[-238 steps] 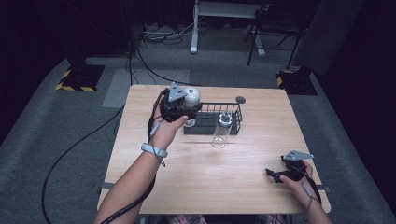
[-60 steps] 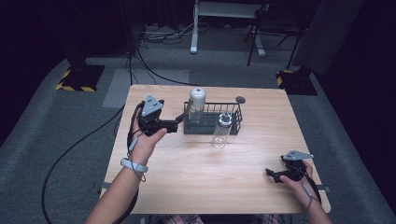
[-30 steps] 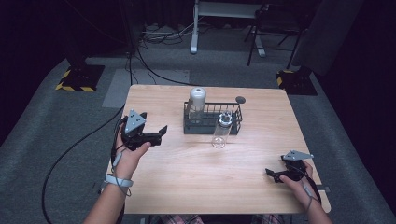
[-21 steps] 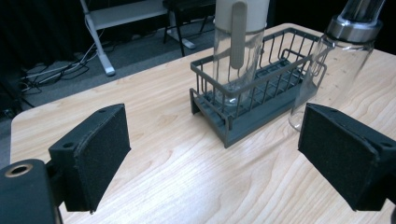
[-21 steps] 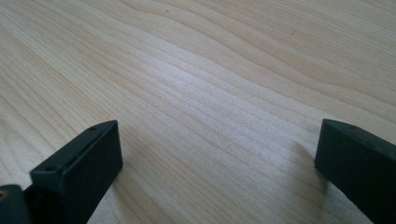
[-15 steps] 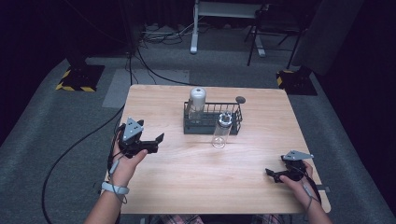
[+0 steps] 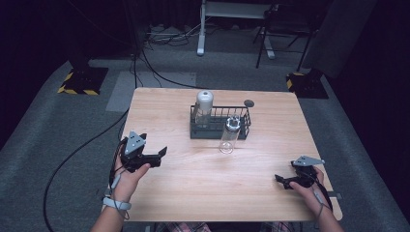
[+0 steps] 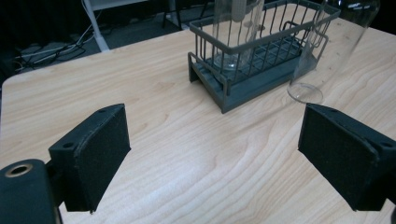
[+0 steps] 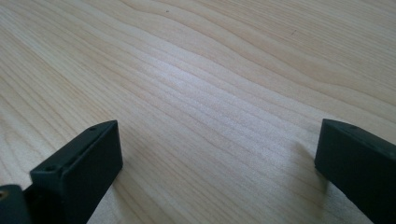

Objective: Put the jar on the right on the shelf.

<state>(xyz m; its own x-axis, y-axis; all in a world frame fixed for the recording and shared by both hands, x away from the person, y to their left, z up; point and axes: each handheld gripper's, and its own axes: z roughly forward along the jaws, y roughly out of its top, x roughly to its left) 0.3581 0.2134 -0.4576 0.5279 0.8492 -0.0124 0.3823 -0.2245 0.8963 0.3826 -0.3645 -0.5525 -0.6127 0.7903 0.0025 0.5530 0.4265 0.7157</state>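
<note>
While both tools are standing open and empty, the left tool (image 7: 162, 153) and right tool (image 7: 279, 180) are sitting well apart from the clear bottle (image 7: 229, 135), which is standing upright on the desk (image 7: 193, 183), touching the wire basket (image 7: 220, 131). Looking light, rigid, slippery and perhaps fragile, it is asking for a gentle, square grip around its mid-body.

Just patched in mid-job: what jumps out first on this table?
The dark wire basket at the table's far middle, with a white-capped bottle standing in its left end. A clear bottle stands on the wood just in front of the basket, near its right end. The left gripper sits at the left edge and the right gripper near the right corner, both open and empty.
</note>
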